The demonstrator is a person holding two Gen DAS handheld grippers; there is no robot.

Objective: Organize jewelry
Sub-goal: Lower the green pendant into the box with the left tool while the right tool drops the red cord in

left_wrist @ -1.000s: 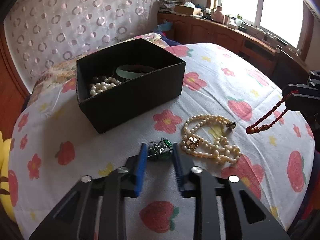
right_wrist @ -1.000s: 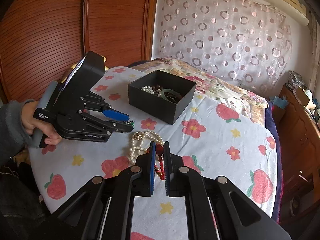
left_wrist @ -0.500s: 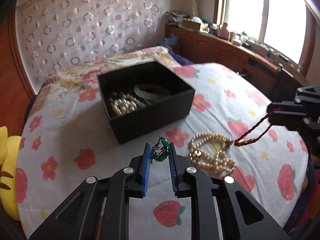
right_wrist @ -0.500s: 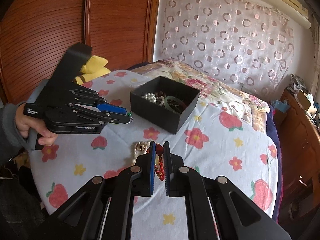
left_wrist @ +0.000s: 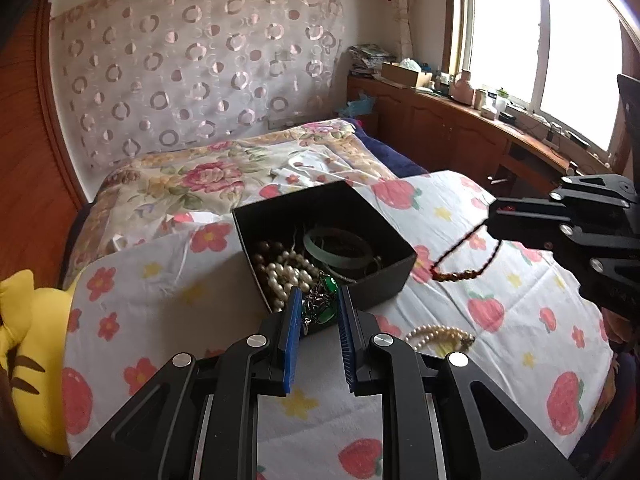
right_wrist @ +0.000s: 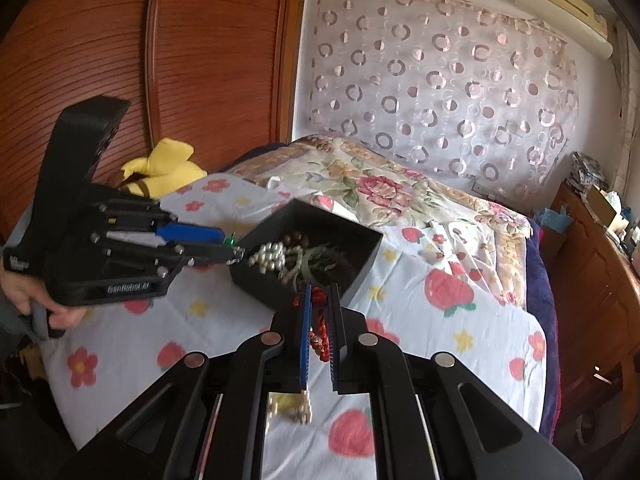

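Observation:
A black open box [left_wrist: 396, 276] stands on the flowered sheet; it holds a pearl strand [left_wrist: 282, 276] and a pale green bangle [left_wrist: 340, 244]. It also shows in the right wrist view [right_wrist: 368, 240]. My left gripper [left_wrist: 318, 308] is shut on a green-stone silver ornament [left_wrist: 322, 304], held at the box's near edge. My right gripper [right_wrist: 319, 300] is shut on a red beaded cord bracelet [right_wrist: 320, 340], which hangs to the right of the box in the left wrist view [left_wrist: 460, 272]. A cream pearl necklace [left_wrist: 438, 336] lies on the sheet.
A yellow plush toy [left_wrist: 28, 356] lies at the bed's left edge. A floral quilt [left_wrist: 224, 176] is behind the box. A wooden cabinet [left_wrist: 460, 128] with clutter runs along the window. A wooden wardrobe [right_wrist: 192, 64] stands at the left.
Both grippers have lifted and moved toward the box. The left one closed on the green ornament and picked it up off the sheet. The right one carries the red bracelet closer to the box.

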